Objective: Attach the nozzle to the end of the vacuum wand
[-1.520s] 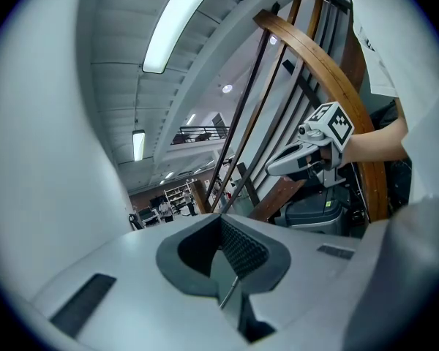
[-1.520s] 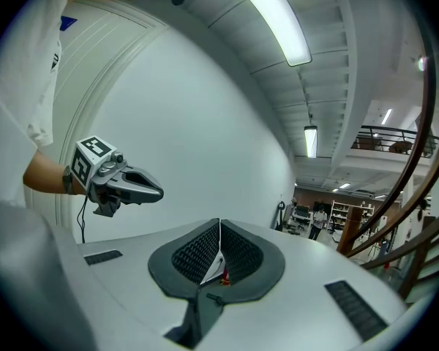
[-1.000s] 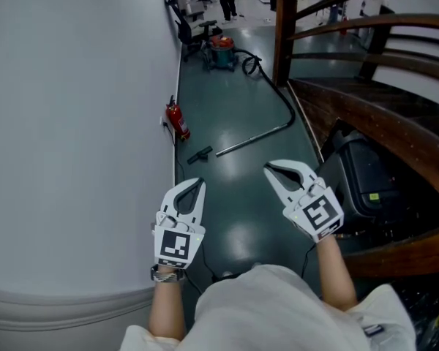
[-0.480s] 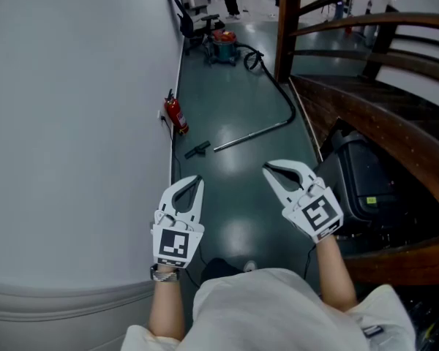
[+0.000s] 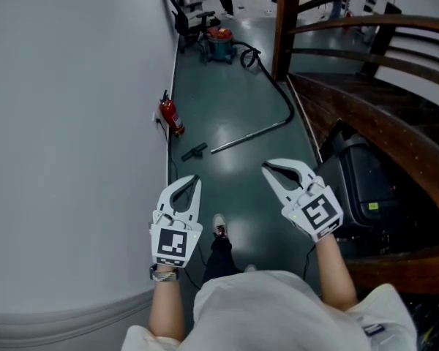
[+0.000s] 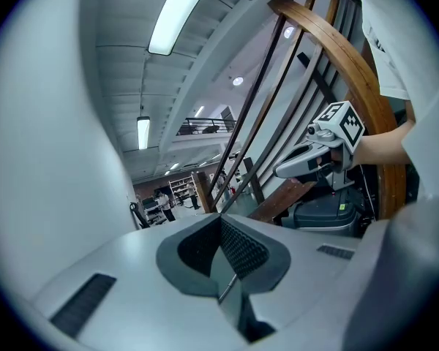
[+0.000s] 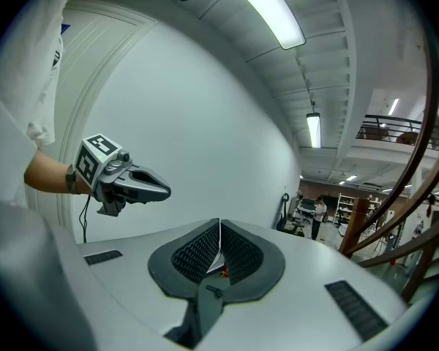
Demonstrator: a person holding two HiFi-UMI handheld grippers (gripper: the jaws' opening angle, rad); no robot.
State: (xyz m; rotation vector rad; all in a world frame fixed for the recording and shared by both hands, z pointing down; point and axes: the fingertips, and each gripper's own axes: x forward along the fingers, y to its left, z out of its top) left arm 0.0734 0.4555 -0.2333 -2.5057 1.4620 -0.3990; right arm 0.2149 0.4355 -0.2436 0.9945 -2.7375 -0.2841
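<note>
White plastic on both sides: our left gripper (image 5: 195, 179) and right gripper (image 5: 266, 168) are held out in front of us, roughly level. In each gripper view the ribbed pads meet with nothing between them, so both are closed and empty.

Below them we see the toe of a shoe (image 5: 219, 227) on the glossy dark green floor (image 5: 234, 189). Well ahead lies the nozzle (image 5: 194, 152), a small black piece near the foot of the white wall (image 5: 73, 123). It sits just beside the free end of the vacuum wand (image 5: 249, 136). The wand is a slim metal tube lying slantwise, and its far end bends into a black hose (image 5: 285, 93). The hose runs back to the canister vacuum (image 5: 221, 46). A red fire extinguisher (image 5: 170, 115) stands against the wall close to the nozzle.

We judge the nozzle to be light, rigid plastic that may skate on the polished floor, so we would pinch it across its middle. The wand looks stiff, smooth and slippery, and the hose will drag on it. We would take hold near the free end, so that the tip stays steady while the nozzle is pushed on.
</note>
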